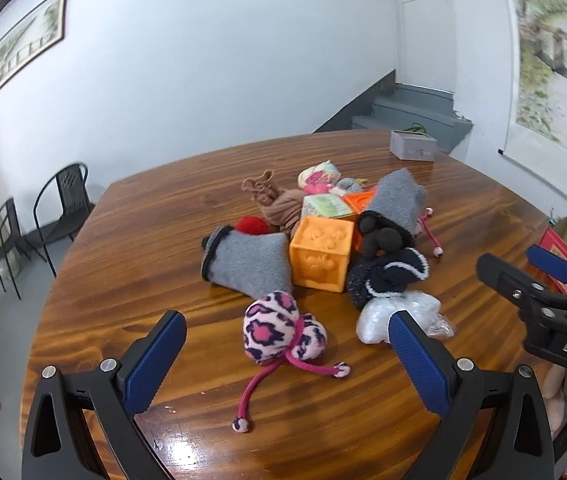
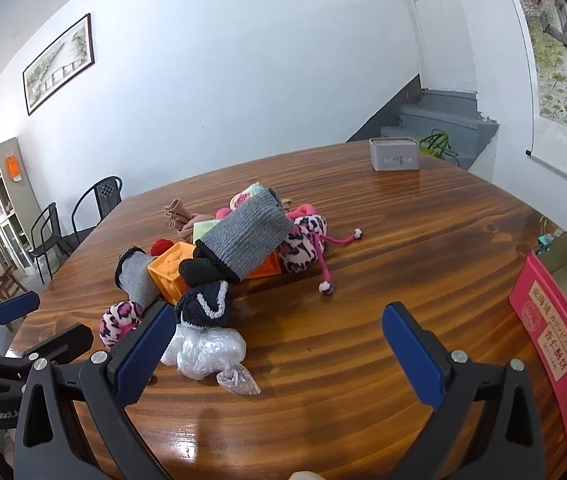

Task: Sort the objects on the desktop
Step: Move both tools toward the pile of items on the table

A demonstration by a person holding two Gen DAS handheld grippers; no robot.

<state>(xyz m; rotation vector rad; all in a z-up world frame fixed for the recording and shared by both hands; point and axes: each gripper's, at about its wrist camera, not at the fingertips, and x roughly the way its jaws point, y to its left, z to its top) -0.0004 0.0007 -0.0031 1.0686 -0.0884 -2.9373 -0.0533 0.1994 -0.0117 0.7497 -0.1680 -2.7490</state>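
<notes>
Both jaws gape wide, nothing between them: my left gripper hovers low over the table, my right gripper beside it. All the task's things sit in one heap mid-table: orange cube, grey socks, navy sock, clear plastic bag. Leopard-print pouch lies nearest, in line between my left pads. Red box stands open at right, looks empty from here. Reads to me as a pick phase; the pouch seems the likeliest grab, needing a lower, centred close clear of its pink cord.
</notes>
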